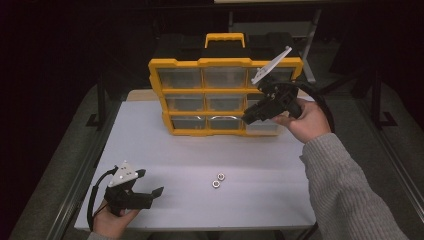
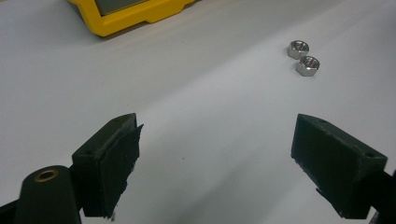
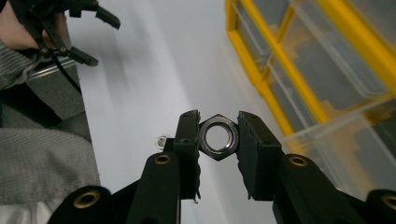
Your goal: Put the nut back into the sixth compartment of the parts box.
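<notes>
My right gripper (image 1: 247,118) is held up in front of the lower right of a yellow drawer organizer (image 1: 225,62), which stands upright at the back of the white table (image 1: 165,150). In the right gripper view its jaws (image 3: 218,116) are shut on a steel hex nut (image 3: 218,136), gripped flat to flat. Beside them a clear drawer (image 3: 336,149) sticks out of the yellow frame (image 3: 261,74). My left gripper (image 1: 151,181) rests at the table's near left, open, with nothing between its jaws (image 2: 217,123). Two more hex nuts (image 1: 218,180) lie together on the table.
The two loose nuts (image 2: 303,57) lie ahead and right of the left jaws, and the organizer's bottom corner (image 2: 130,18) is farther off. The right gripper view also has the left gripper (image 3: 105,41) far off and one nut (image 3: 161,141) on the table. A dark floor surrounds the table.
</notes>
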A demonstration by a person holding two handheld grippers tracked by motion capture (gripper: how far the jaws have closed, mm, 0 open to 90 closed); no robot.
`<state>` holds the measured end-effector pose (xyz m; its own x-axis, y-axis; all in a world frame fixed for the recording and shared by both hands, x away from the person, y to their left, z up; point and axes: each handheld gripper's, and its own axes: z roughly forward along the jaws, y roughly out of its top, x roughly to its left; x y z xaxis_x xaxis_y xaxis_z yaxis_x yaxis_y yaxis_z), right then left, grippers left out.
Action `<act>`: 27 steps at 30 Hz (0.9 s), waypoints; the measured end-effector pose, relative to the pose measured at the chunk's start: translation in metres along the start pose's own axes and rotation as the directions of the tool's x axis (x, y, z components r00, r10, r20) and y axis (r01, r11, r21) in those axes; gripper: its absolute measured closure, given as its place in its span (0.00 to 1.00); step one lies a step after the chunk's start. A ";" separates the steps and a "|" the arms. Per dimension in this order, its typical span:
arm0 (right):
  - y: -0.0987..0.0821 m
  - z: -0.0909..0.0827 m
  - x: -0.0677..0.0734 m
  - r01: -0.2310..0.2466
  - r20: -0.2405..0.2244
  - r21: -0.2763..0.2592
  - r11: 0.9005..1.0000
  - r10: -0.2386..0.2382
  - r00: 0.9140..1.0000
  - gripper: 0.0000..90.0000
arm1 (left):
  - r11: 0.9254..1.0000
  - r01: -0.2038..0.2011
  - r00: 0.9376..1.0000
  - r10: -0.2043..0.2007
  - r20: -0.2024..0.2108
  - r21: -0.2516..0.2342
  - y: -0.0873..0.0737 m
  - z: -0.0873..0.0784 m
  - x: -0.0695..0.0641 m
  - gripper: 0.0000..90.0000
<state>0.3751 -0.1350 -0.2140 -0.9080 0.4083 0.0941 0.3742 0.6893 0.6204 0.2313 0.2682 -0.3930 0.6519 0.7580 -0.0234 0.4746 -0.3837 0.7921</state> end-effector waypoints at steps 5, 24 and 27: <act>-0.002 -0.009 -0.013 -0.045 0.025 0.003 0.999 0.045 0.999 0.77 | 1.000 -0.001 1.000 0.001 0.000 0.001 0.000 0.000 0.000 0.16; -0.023 0.000 -0.054 -0.154 0.113 0.042 0.987 0.149 0.982 0.77 | 1.000 0.003 1.000 -0.003 0.004 0.002 -0.001 0.000 0.000 0.16; -0.028 0.005 -0.059 -0.164 0.112 0.051 0.985 0.158 0.981 0.77 | 1.000 0.007 1.000 -0.007 0.016 0.002 0.000 0.000 0.000 0.16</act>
<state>0.4187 -0.1758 -0.2408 -0.8108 0.5762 0.1029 0.5272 0.6427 0.5558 0.2311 0.2687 -0.3929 0.6578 0.7522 -0.0384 0.4804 -0.3797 0.7906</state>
